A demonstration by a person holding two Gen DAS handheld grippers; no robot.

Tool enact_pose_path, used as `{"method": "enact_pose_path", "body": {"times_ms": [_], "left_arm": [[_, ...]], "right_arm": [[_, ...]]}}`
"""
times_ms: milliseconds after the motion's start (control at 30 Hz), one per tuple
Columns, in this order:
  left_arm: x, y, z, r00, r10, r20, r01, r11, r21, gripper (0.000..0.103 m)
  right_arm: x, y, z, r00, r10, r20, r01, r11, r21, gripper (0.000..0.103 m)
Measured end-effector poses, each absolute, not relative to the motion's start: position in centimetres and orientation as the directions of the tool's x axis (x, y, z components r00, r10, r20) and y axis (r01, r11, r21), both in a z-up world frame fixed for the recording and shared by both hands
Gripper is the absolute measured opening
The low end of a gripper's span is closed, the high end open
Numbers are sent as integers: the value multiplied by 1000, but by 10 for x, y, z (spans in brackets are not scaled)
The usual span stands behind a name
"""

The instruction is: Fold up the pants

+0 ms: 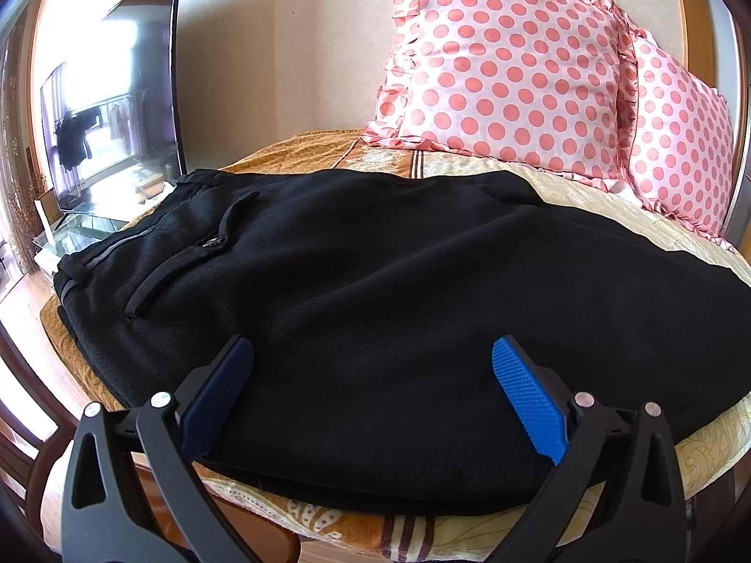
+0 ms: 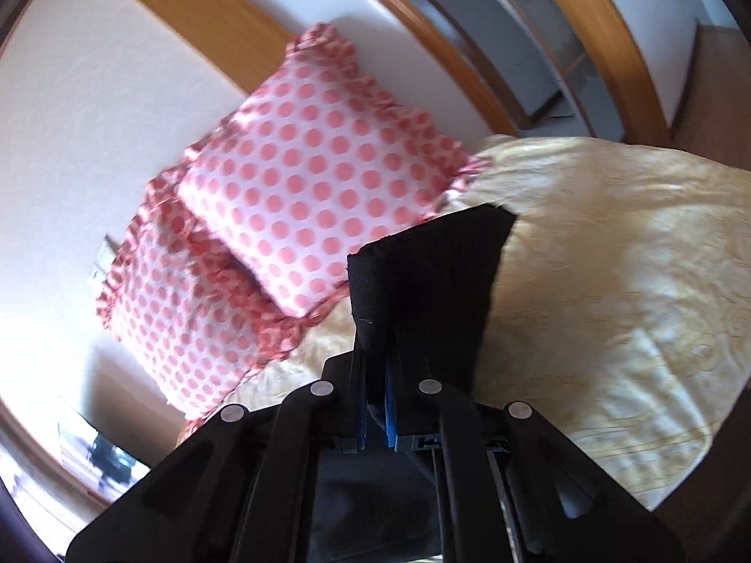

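Lying flat across the bed (image 1: 694,460), the pants (image 1: 375,281) fill the middle of the left wrist view, black cloth spread wide, waistband out at 9 o'clock with a buttoned back pocket (image 1: 187,253) showing. Left gripper (image 1: 373,352) sits low at 6 o'clock, its blue fingers (image 1: 530,403) spread wide apart and released, one on each side of the near edge of the cloth, nothing pinched between them. Whether the fingertips press on the fabric or hang just above it, I cannot tell.

Up at 1 o'clock two pink dotted pillows (image 1: 507,70) lean against the wall, one overlapping the other, well apart from the pants' far edge. At 9 o'clock a dark TV (image 1: 117,108) stands beyond the bed.

Over to the right wrist view, and it's a tilted, slightly blurred shot. Right gripper (image 2: 375,403) is clenched tight, blue fingers (image 2: 389,415) grasping a doubled layer of pants (image 2: 432,277), and the black cloth juts up from the fingers towards 12 o'clock as a thick folded edge, held up in front of the yellow bedcover (image 2: 610,305). The pillows (image 2: 305,197) sit at 10 o'clock, with a wooden frame (image 2: 422,23) arcing across the top at 12.
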State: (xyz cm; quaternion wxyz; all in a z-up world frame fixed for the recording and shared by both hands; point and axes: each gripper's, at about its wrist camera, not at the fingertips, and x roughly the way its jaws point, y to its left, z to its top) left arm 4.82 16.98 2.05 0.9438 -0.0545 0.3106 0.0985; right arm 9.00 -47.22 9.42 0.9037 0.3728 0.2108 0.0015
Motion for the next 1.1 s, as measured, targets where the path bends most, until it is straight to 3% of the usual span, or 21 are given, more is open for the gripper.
{"method": "enact_pose_path", "body": {"times_ms": [267,400,533,767,933,1100], "left_arm": [[49,170,21,788,152,-596,-222,974,-46,101],[49,171,22,788,149,-598,-223,973,-51,101],[49,172,22,790,145,-596,-219,974,-54,101],[47,173,22,796,138,-590,-217,974,-65,101],[46,174,22,797,134,-589,-213,975,-68,101],[46,174,22,796,134,-590,-215,974,-69,101]], "right_arm": [[155,-275,114,721,606,-337,-275,696,663,6],[164,-161,71,487,759,-432,-402,634,660,6],[161,-105,16,343,737,-583,-378,676,633,6],[150,-115,56,467,756,-460,-415,646,640,6],[148,-92,41,409,752,-517,-422,658,623,6],[132,-69,27,382,693,-611,-495,712,498,10]]}}
